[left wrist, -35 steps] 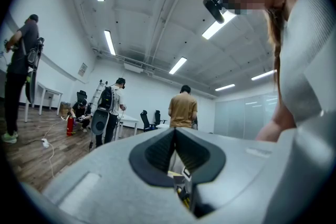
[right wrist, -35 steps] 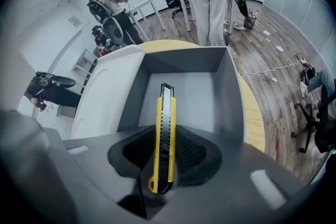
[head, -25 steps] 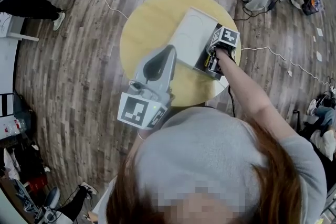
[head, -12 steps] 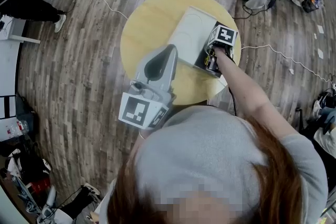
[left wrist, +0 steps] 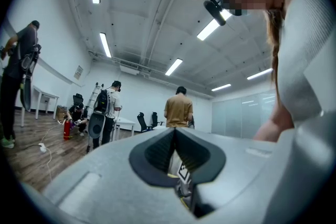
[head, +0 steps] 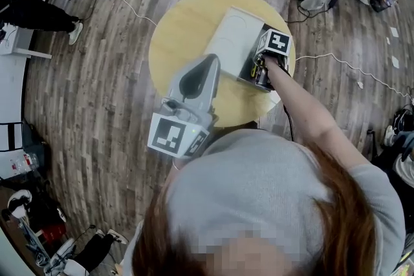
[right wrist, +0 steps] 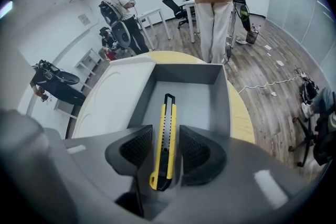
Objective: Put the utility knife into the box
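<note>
Right gripper (right wrist: pixel 165 129) jaws just spread around utility knife (right wrist: pixel 168 113) in box (right wrist: pixel 200 105); left gripper (left wrist: pixel 175 134) closed.

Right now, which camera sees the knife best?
The right gripper view: it shows the whole yellow and black utility knife in the grey box, between the right gripper's fingers, which have just been opening. The head view shows only a yellow sliver beside that gripper; the left gripper view shows no clear knife.

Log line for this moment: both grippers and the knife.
right gripper: jaws just opened, pads clear of utility knife | utility knife: between jaws, over open box | left gripper: shut, empty
</note>
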